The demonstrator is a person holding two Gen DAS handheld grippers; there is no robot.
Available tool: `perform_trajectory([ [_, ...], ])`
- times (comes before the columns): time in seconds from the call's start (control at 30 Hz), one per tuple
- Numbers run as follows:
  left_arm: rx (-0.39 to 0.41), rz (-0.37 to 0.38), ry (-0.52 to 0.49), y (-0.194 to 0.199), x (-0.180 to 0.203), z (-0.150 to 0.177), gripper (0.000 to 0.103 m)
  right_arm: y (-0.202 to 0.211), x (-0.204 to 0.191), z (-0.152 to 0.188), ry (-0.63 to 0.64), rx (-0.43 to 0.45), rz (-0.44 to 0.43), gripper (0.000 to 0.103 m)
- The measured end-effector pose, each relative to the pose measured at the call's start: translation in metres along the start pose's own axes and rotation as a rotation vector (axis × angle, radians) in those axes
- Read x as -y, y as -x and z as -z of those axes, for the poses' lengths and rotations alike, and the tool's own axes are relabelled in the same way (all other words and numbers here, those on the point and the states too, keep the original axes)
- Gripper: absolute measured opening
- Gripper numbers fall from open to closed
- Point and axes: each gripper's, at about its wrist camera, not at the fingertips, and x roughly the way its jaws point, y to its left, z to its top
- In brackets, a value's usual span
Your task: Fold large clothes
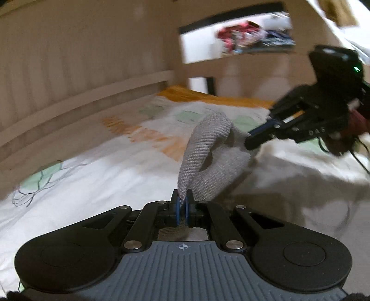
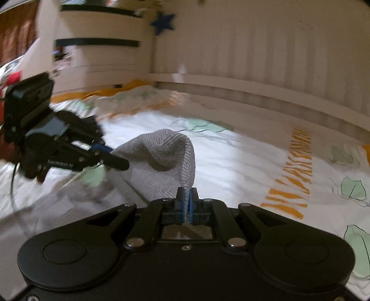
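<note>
Both tongs, left tongs (image 1: 182, 200) and right tongs (image 2: 187, 196), clamped on grey knit garment (image 1: 208, 148) above bedsheet (image 1: 92, 166).

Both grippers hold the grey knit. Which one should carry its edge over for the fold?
Probably either: left gripper and right gripper are each shut on the grey knit garment, lifted above the bedsheet. Nothing visible favours one side.

Two claws are in view: the left claw (image 1: 182, 203), and the right claw (image 2: 187, 203). One grey knit garment (image 1: 205, 148) hangs between them, each claw pinching one bit of its edge. One bed carries it, under one white bedsheet (image 1: 92, 166) printed with orange lettering and green leaves. One blue star (image 2: 163, 22) sits on the wall. One heap of colourful clothes (image 1: 245, 34) lies beyond the bed's far edge.
</note>
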Motion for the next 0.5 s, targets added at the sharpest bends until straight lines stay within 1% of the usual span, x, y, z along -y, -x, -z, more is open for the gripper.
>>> perform_trajectory([
  [0.07,-0.027,0.034,-0.096,0.015,0.024,0.015,0.004,0.017,-0.022,0.014,0.060,-0.023,-0.020,0.010],
  [0.13,-0.074,0.099,-0.179,0.026,0.050,0.033,0.004,0.030,-0.043,0.031,0.106,-0.065,-0.049,0.010],
  [0.2,-0.141,0.160,-0.231,0.031,0.073,0.051,0.004,0.038,-0.060,0.046,0.136,-0.122,-0.086,0.009],
  [0.3,-0.212,0.219,-0.278,0.032,0.094,0.073,0.005,0.040,-0.081,0.067,0.165,-0.220,-0.132,0.010],
  [0.37,-0.239,0.246,-0.254,0.033,0.096,0.076,0.007,0.039,-0.089,0.075,0.163,-0.274,-0.150,0.011],
  [0.43,-0.236,0.241,-0.198,0.036,0.088,0.070,0.008,0.040,-0.089,0.074,0.141,-0.287,-0.150,0.012],
  [0.47,-0.231,0.228,-0.143,0.039,0.080,0.066,0.008,0.041,-0.086,0.070,0.113,-0.285,-0.147,0.013],
  [0.5,-0.222,0.204,-0.064,0.042,0.070,0.060,0.010,0.044,-0.082,0.065,0.083,-0.272,-0.135,0.014],
])
